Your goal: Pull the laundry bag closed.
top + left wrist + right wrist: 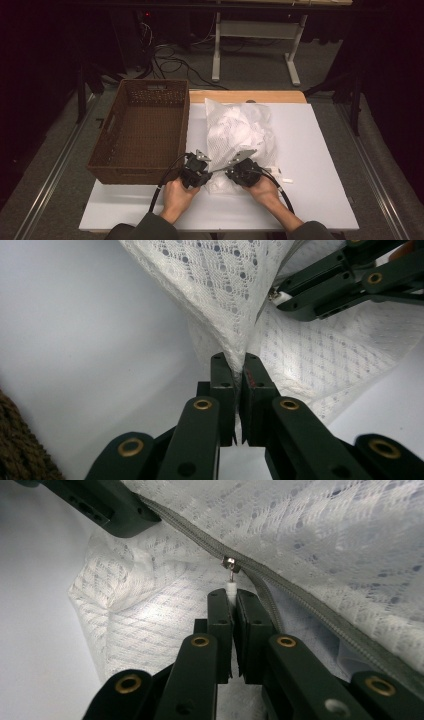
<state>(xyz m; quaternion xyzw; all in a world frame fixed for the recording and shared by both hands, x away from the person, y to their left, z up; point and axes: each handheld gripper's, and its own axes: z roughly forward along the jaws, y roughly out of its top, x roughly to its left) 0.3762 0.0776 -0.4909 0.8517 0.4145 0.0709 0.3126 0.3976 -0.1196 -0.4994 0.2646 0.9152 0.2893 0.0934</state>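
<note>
A white mesh laundry bag (pixel 239 136) lies bunched on the white table (pixel 320 165), just right of a brown woven basket (pixel 142 131) and reaching down to both grippers at its near end. Along its fabric runs a grey zipper (pixel 280 587), and the small white pull tab (pixel 230 589) hanging from the metal slider is pinched between the jaws of the right gripper (pixel 232 596), which are closed tight on it. The left gripper (pixel 238 360) is clamped on a fold of the bag's netting, which rises in a taut cone from between its jaws — the pads meet with only cloth between them. In the high view the left gripper (pixel 195 170) and the right gripper (pixel 243 172) sit close together at the bag's near edge, each held in one of the person's hands, with forearms in dark sleeves coming in from the bottom. From the left gripper view the right gripper shows at the upper right, against the bag. Black cables trail back from both tools across the table — the basket stands with its long side touching the table's left part.
</note>
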